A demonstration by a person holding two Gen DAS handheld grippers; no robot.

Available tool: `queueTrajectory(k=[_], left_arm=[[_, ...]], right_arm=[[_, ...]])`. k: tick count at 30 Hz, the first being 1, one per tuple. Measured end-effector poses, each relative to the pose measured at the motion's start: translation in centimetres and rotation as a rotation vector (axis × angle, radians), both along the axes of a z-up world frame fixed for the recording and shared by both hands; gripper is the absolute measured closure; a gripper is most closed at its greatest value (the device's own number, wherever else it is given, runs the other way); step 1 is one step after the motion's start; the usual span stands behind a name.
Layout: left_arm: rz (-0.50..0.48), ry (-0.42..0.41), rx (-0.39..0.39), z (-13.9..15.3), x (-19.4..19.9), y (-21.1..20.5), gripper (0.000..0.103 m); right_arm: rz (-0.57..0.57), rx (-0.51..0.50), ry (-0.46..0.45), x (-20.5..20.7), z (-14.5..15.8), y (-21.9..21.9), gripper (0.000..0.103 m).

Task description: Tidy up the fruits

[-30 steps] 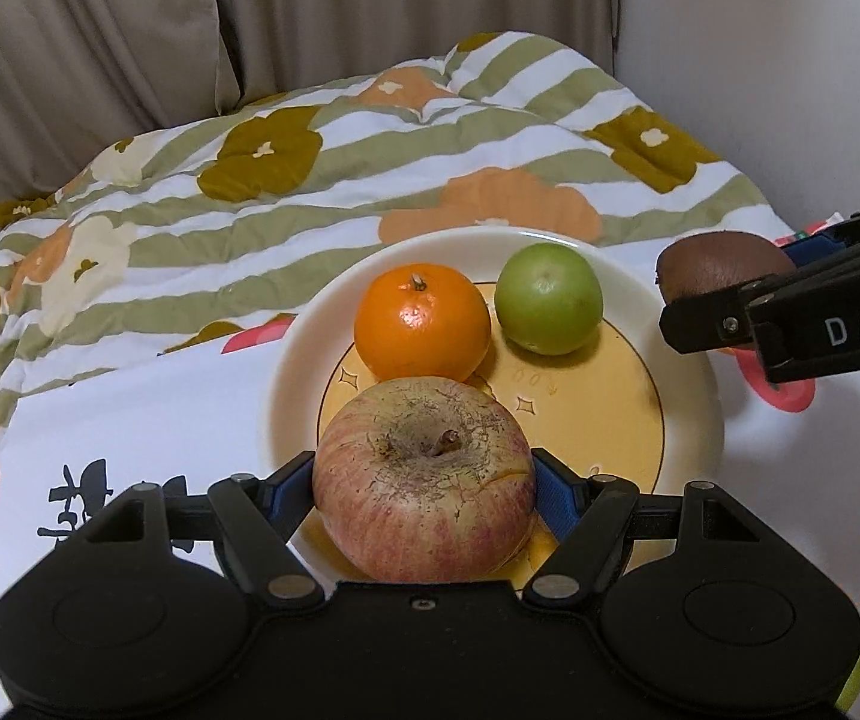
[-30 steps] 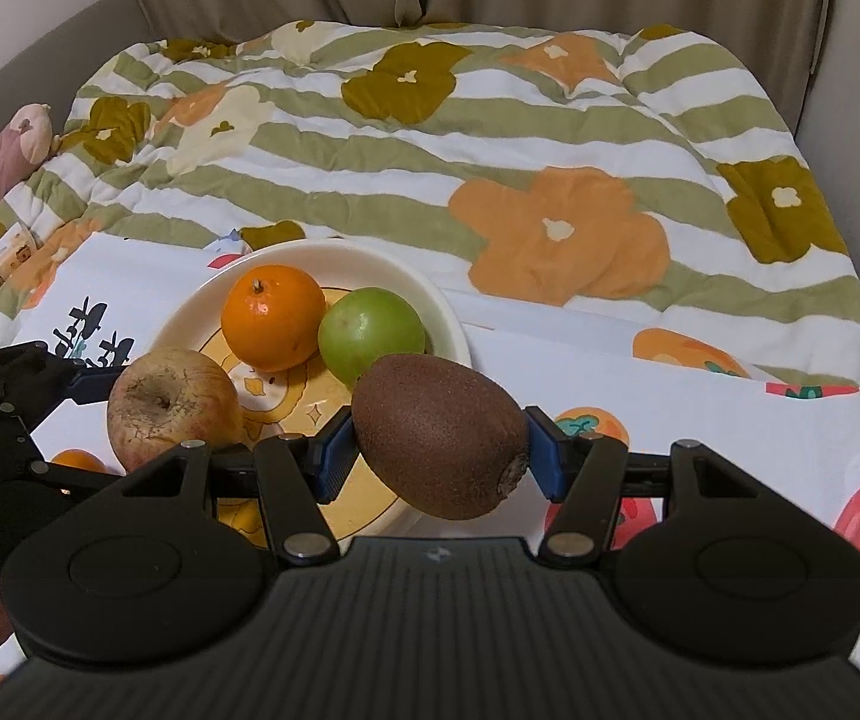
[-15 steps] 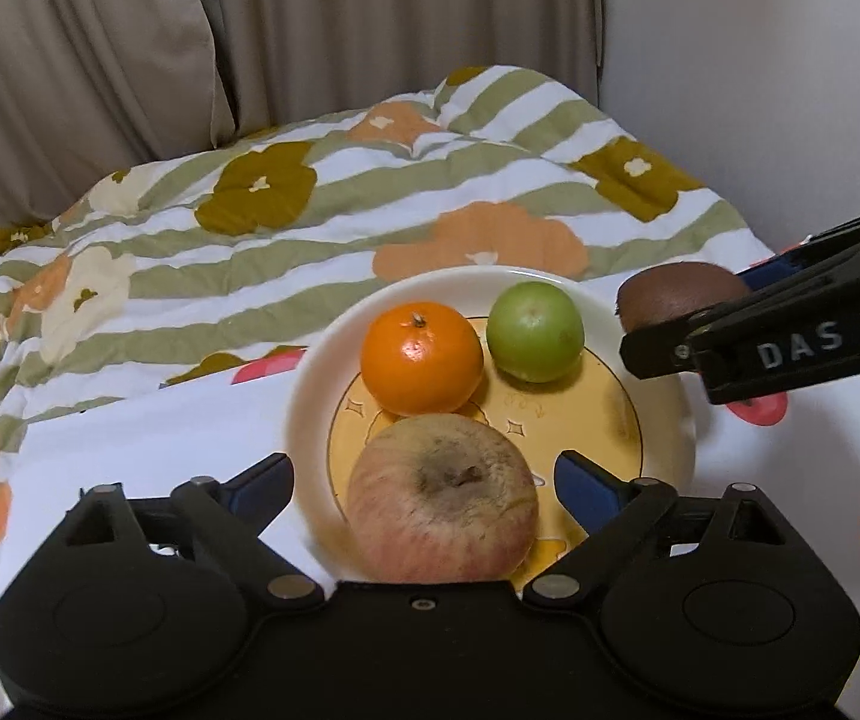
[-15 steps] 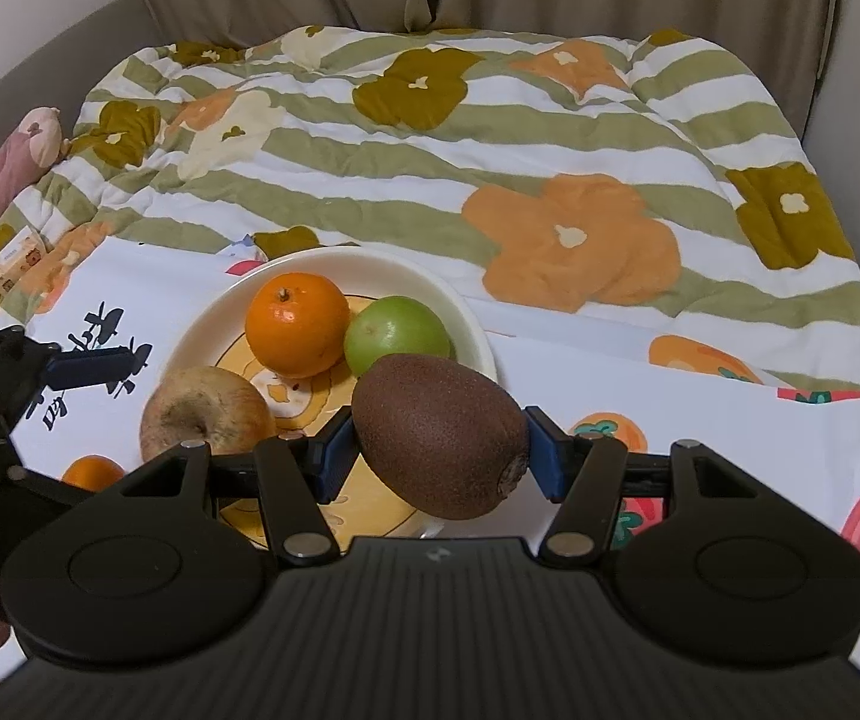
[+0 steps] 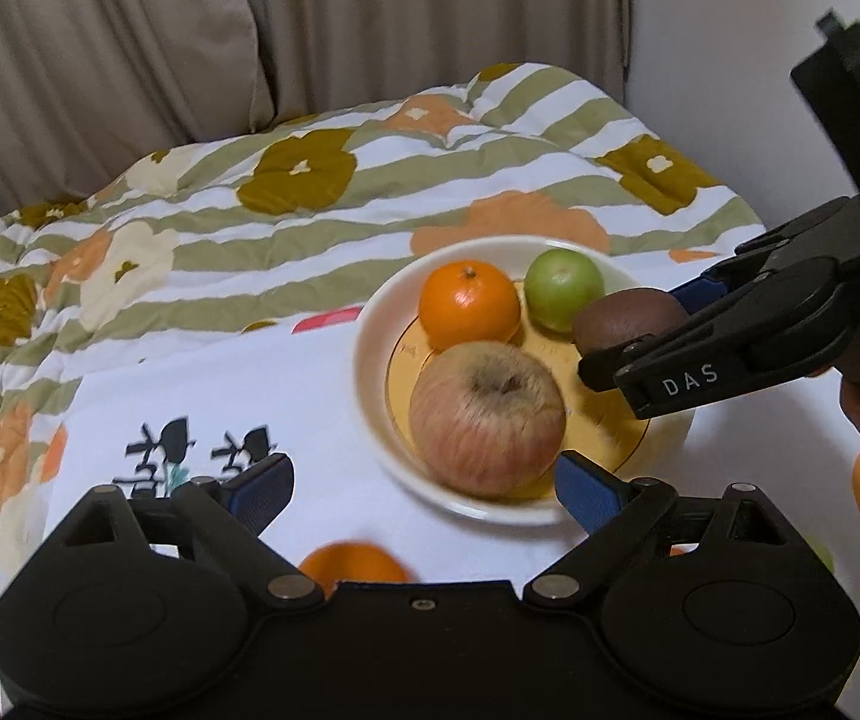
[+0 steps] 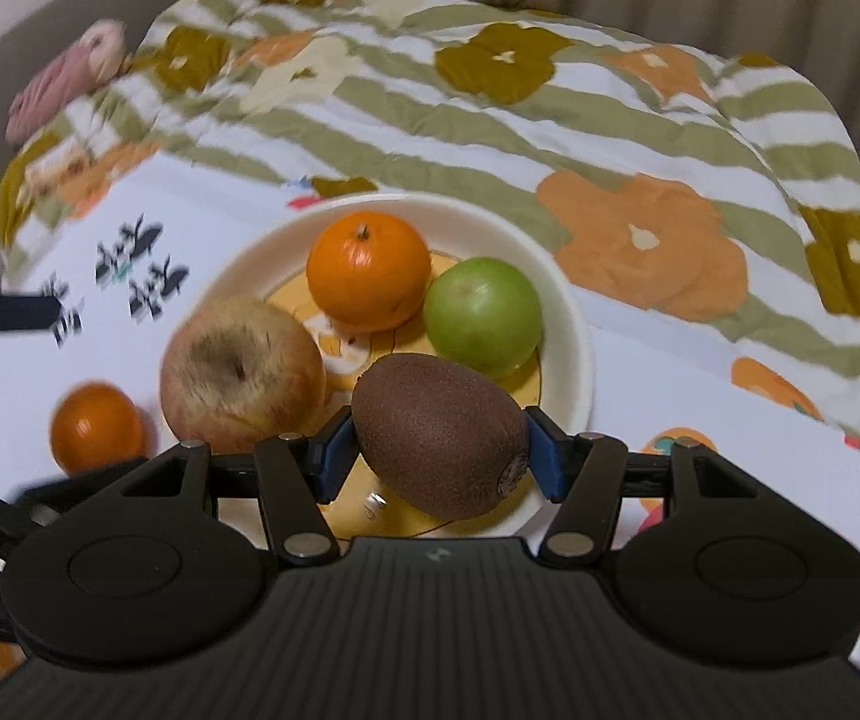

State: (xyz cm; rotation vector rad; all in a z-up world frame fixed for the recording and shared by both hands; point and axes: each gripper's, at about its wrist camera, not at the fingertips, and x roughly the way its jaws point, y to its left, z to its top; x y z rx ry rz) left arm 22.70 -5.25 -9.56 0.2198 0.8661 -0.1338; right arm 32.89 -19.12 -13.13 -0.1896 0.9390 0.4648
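A cream plate (image 5: 370, 360) (image 6: 574, 324) holds a reddish apple (image 5: 487, 417) (image 6: 241, 372), an orange (image 5: 469, 303) (image 6: 367, 279) and a green fruit (image 5: 563, 288) (image 6: 483, 315). My left gripper (image 5: 424, 489) is open and empty, to the left of and nearer than the plate. My right gripper (image 6: 433, 453) is shut on a brown kiwi (image 6: 439, 432) (image 5: 625, 318), held over the plate's near right part. A second small orange (image 5: 352, 564) (image 6: 97, 426) lies on the cloth left of the plate.
The plate stands on a white printed cloth (image 5: 202, 408) over a striped flowered quilt (image 5: 310, 192). Curtains (image 5: 370, 12) and a wall are behind. A pink soft toy (image 6: 64, 84) lies at the far left edge.
My left gripper has opened, let go of the apple on the plate and pulled back to the left. My right gripper has carried the kiwi over the plate.
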Motion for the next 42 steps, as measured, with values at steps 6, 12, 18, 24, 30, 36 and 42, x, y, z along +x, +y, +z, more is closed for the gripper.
queueTrajectory(k=[6,12,18,24,30,36,42], left_arm=[[0.026,-0.002,-0.006,0.0,-0.8,0.9,0.007],[0.045,-0.011,-0.017,0.4,-1.1,1.2,0.007],[0.058,-0.022,-0.025,0.8,-1.7,1.4,0.007],[0.064,-0.026,-0.06,1.5,-2.4,1.9,0.007],[0.059,-0.04,-0.092,2.2,-3.5,2.3,0.007],[0.055,-0.105,-0.119,3.9,-5.4,2.6,0.007],[0.044,-0.167,-0.133,6.1,-7.2,3.3,0.007]], right_arm=[[0.042,-0.029,-0.002,0.2,-1.1,0.3,0.029],[0.071,-0.038,-0.024,0.0,-1.1,0.6,0.023],[0.048,-0.079,-0.115,-1.2,0.4,0.5,0.0],[0.005,-0.071,-0.119,-2.3,1.5,-0.1,0.0],[-0.034,-0.065,-0.141,-4.2,3.3,-0.4,0.0],[-0.091,-0.064,-0.176,-7.0,5.4,-0.9,0.0],[-0.171,-0.039,-0.195,-10.4,7.6,-1.7,0.0]])
